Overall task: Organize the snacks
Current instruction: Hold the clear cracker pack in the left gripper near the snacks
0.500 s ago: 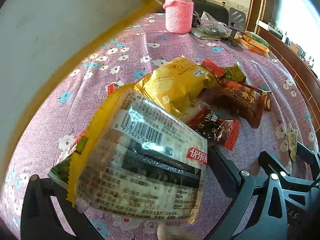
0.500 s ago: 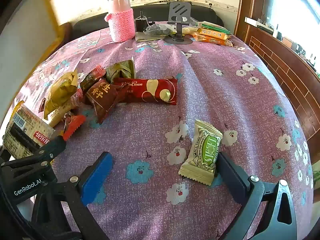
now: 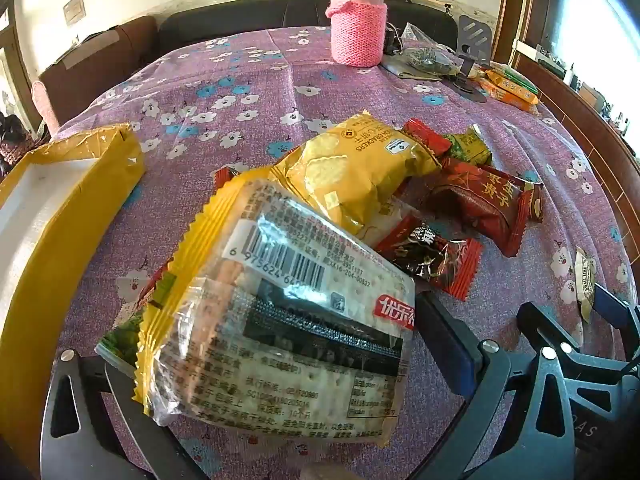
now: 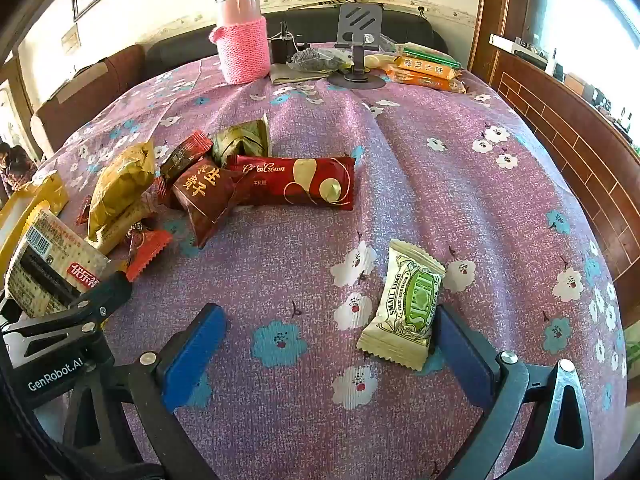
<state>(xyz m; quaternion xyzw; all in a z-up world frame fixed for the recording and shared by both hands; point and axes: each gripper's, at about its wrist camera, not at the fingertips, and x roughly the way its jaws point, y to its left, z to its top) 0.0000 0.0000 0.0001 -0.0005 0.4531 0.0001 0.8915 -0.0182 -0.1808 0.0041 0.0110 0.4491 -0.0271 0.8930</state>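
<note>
My left gripper (image 3: pixel 276 364) is shut on a clear cracker packet with a yellow edge (image 3: pixel 280 320) and holds it above the cloth; the packet also shows in the right wrist view (image 4: pixel 48 268). A yellow-walled box (image 3: pixel 80 184) stands to its left. Behind the packet lies a pile of snacks: a yellow cracker bag (image 3: pixel 356 168), a dark red packet (image 3: pixel 488 204) and a small red-edged packet (image 3: pixel 432 256). My right gripper (image 4: pixel 332 344) is open, low over the cloth. A pale green lime candy packet (image 4: pixel 408 304) lies against its right finger (image 4: pixel 464 356).
A long red Golden Crown bar (image 4: pixel 296 184) lies mid-table. At the back stand a pink knit-covered flask (image 4: pixel 240 36), a grey phone stand (image 4: pixel 356 40) and orange snack boxes (image 4: pixel 424 72). A brick-patterned wall (image 4: pixel 580 140) runs along the table's right edge.
My left gripper with the cracker packet has pulled back and away from the yellow box, which now shows lower at the left. The right gripper has barely moved.
</note>
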